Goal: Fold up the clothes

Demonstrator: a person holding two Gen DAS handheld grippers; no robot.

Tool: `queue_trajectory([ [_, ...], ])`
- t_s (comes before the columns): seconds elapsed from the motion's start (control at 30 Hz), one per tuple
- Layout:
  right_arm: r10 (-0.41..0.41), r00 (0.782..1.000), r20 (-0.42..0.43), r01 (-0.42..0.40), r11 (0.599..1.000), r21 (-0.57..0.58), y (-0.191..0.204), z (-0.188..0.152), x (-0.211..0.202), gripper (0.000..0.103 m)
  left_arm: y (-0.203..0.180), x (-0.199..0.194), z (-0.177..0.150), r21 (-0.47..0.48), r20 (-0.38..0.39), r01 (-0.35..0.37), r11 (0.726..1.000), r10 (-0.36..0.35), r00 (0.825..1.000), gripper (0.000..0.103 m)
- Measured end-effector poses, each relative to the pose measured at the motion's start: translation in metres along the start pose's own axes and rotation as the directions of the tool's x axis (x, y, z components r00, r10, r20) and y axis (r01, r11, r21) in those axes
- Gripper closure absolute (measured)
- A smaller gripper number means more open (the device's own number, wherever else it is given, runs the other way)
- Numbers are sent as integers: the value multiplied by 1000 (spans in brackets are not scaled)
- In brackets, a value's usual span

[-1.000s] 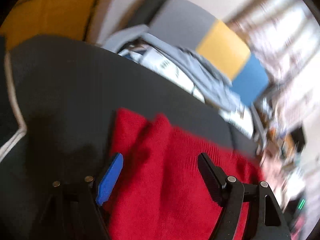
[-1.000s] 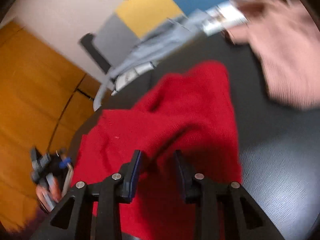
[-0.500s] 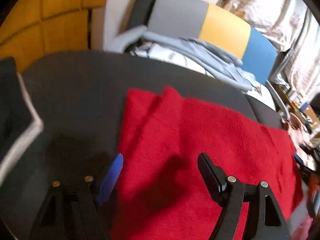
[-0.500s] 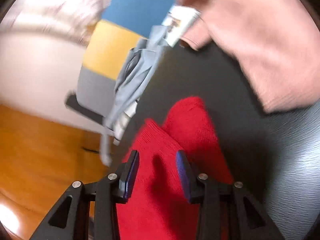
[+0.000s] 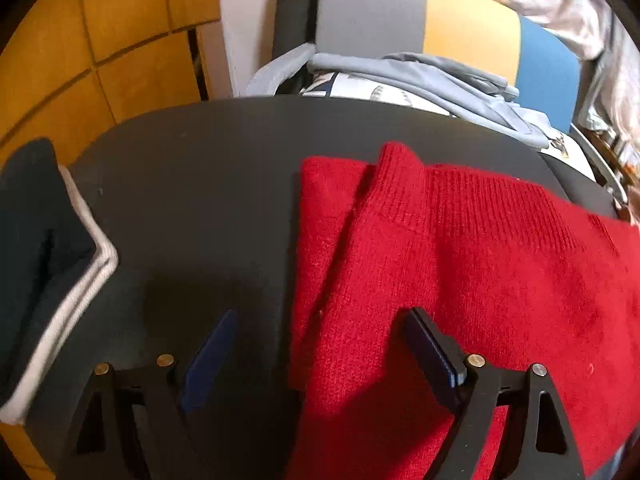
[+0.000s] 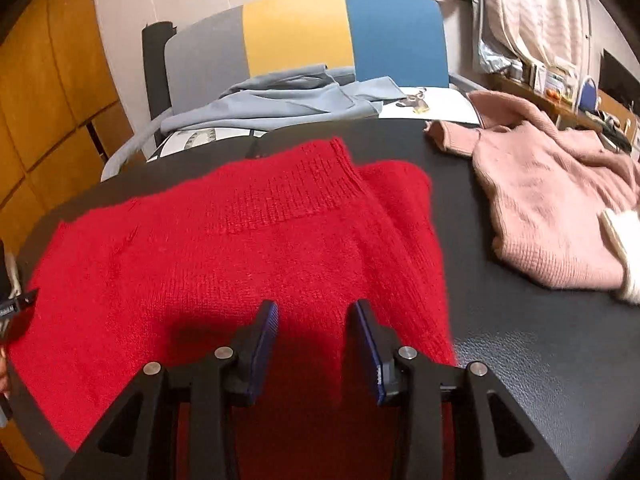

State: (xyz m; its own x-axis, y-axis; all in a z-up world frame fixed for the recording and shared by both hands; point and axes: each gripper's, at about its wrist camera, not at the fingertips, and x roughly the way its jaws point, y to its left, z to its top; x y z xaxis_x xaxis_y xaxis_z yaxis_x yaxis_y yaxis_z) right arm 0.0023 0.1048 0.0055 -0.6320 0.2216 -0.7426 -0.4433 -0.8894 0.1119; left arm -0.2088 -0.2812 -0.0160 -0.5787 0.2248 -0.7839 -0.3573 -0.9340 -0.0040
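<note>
Red knitted sweater (image 6: 248,252) lies spread flat on the dark round desk (image 5: 192,184), ribbed band toward the far edge, 1 sleeve folded in along each side. It covers the middle of the desk and reaches the near edge.

Left hand-held gripper (image 5: 320,344): jaws apart, nothing clamped. They have just been closing. The left blue pad hangs over bare desk, the right pad over the sweater; the sweater's left folded edge runs between them. No pad presses on the cloth.

Right hand-held gripper (image 6: 314,332): jaws partly apart, both pads over the sweater's lower middle, knit visible in the gap. Cannot tell whether the tips touch the cloth; no fold is pinched.

Dark navy garment with white trim (image 5: 44,264) sits at the desk's left edge, well apart from the sweater. Pink knitted sweater (image 6: 552,200) lies crumpled at the right edge, near the red one but not touching; a cream sleeve (image 6: 624,252) lies on it at the picture's border.

Beyond the far edge: chair with grey, yellow and blue back panels (image 6: 304,36), a pale blue-grey garment (image 6: 288,100) draped over its seat.
</note>
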Motion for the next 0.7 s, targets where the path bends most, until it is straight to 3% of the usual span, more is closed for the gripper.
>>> queue_trajectory([
  [0.07, -13, 1000, 0, 13, 1000, -27, 2, 1, 2, 63, -9, -4, -4, 76, -1, -4, 997, 4, 1000, 54],
  [0.1, -17, 1000, 4, 17, 999, -37, 3, -1, 3, 63, -14, -10, -5, 110, 5, -6, 994, 6, 1000, 79],
  [0.13, -18, 1000, 8, 18, 999, -41, 2, -2, 1, 63, -14, -17, -7, 128, 5, -12, 992, 12, 1000, 93],
  [0.27, -14, 1000, 5, 15, 1000, -13, -1, -4, -2, 63, -4, -52, -1, 81, 20, 68, 994, -70, 997, 97],
  [0.37, -13, 1000, 8, 13, 1000, -8, -2, -4, -1, 63, 15, -60, -7, 79, -15, 96, 992, -95, 995, 94],
  [0.43, -11, 1000, 9, 11, 1000, -8, -2, -4, 0, 63, 30, -57, -16, 41, -37, 105, 994, -104, 994, 81],
  [0.5, -8, 1000, 7, 8, 1000, -4, -3, -3, 1, 63, 46, -56, -28, -18, -67, 153, 988, -153, 986, 41],
  [0.53, -11, 1000, 4, 11, 1000, -2, -2, -3, 0, 63, 52, -59, -36, -46, -57, 181, 982, -183, 981, 36],
  [0.63, -53, 999, -4, 53, 999, 1, 3, -4, -7, 63, 57, -71, -58, -88, -17, 253, 963, -256, 967, 34],
  [0.7, -83, 996, 19, 83, 996, -14, 11, -7, -18, 63, 48, -73, -68, -50, -20, 237, 970, -238, 971, 34],
])
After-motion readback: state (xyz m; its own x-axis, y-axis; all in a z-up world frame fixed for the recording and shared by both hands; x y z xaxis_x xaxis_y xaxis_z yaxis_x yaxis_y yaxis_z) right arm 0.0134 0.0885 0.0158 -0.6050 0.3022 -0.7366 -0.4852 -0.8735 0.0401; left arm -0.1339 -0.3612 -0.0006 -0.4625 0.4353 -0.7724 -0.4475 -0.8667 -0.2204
